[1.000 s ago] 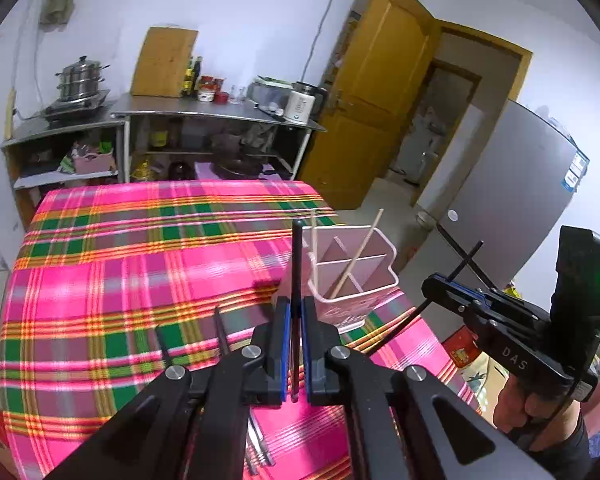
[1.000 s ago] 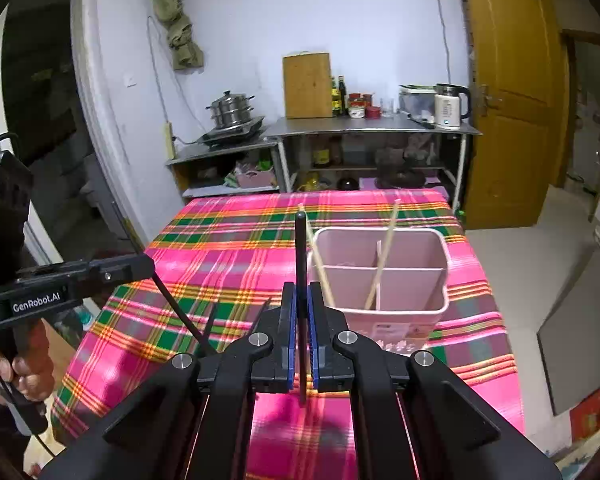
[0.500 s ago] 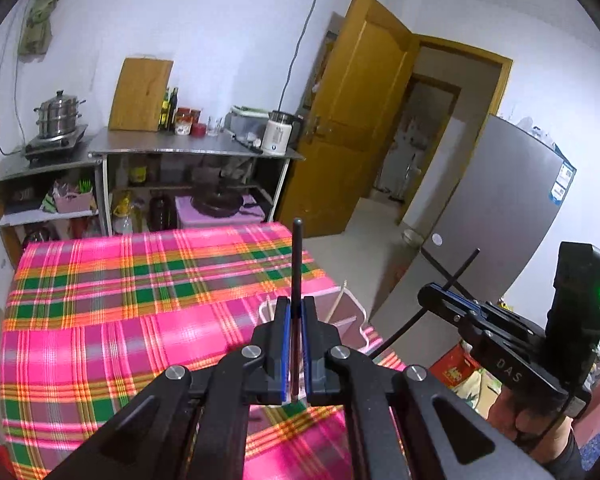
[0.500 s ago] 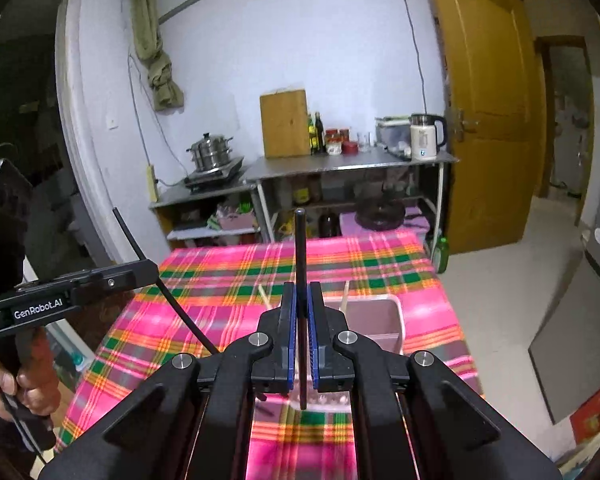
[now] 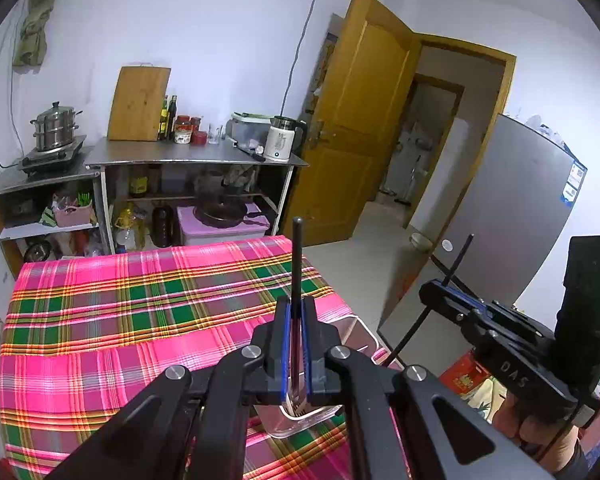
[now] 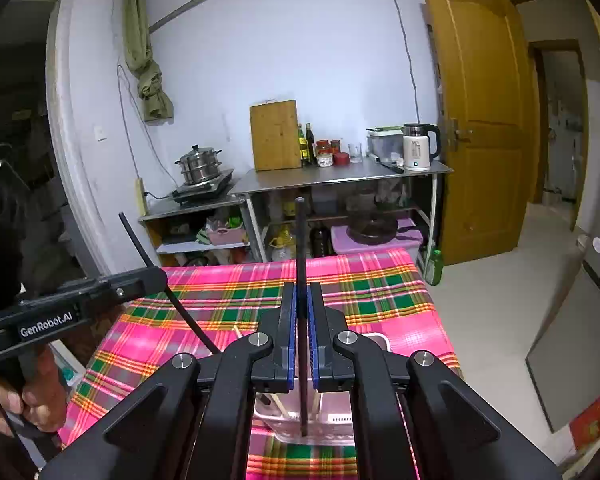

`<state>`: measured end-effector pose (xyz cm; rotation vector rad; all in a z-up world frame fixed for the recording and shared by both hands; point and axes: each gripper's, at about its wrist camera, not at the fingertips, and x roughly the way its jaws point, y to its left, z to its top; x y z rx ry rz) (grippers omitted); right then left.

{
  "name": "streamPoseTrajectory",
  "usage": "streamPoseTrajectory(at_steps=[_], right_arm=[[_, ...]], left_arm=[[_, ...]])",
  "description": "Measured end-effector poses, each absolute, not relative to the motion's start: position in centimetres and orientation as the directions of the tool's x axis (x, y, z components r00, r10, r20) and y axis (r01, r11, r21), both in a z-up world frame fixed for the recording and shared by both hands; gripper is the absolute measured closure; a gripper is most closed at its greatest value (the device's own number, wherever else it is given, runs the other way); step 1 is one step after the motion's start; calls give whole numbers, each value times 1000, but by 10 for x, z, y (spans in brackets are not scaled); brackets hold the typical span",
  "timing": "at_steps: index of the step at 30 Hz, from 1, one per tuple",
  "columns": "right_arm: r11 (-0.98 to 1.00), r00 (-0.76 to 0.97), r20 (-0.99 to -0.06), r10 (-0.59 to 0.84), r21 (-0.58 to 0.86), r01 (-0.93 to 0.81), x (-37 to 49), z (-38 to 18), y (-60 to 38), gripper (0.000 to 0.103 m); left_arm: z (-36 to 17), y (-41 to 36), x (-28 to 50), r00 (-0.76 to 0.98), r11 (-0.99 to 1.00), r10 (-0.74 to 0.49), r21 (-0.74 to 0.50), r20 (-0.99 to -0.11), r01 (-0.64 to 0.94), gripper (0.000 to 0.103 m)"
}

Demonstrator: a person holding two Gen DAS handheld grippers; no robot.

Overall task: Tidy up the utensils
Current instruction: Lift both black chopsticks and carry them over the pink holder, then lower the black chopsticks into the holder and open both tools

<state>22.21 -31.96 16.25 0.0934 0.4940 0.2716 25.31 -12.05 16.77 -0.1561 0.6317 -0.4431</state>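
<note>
My left gripper (image 5: 296,308) is shut on a black chopstick (image 5: 297,256) held upright; its lower end hangs over the pink utensil holder (image 5: 356,330), mostly hidden under the fingers. My right gripper (image 6: 299,292) is shut on another black chopstick (image 6: 300,240), upright, its lower tip at the pink utensil holder (image 6: 340,420), where pale wooden chopsticks (image 6: 278,402) stand. The right gripper shows in the left wrist view (image 5: 432,292), the left gripper in the right wrist view (image 6: 156,276), each with its chopstick.
The table carries a pink and green plaid cloth (image 5: 120,320). Behind it stand metal shelves (image 6: 340,176) with a cutting board, bottles, kettle and pots. A yellow door (image 6: 480,140) and a grey fridge (image 5: 520,220) are to the right.
Both grippers have risen and tilted up with their chopsticks. The holder has slid down under the fingers in both views, and more of the room shows.
</note>
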Motion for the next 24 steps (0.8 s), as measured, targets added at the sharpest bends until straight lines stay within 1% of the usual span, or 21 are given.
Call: streamPoseTrajectory(at_steps=[7, 12, 17, 24], right_arm=[[959, 856, -434, 282, 153, -239, 227, 172, -321, 98], [960, 851, -445, 279, 151, -235, 236, 166, -319, 98], [963, 830, -488, 269, 134, -233, 241, 145, -314, 98], [962, 773, -572, 273, 161, -221, 251, 106, -315, 98]], left_arm=[[160, -120, 263, 715, 897, -442, -274, -542, 347, 98], [154, -120, 268, 707, 898, -441, -276, -554, 344, 98], [138, -124, 271, 685, 900, -436, -272, -584, 340, 98], [111, -127, 274, 653, 902, -431, -274, -623, 333, 98]])
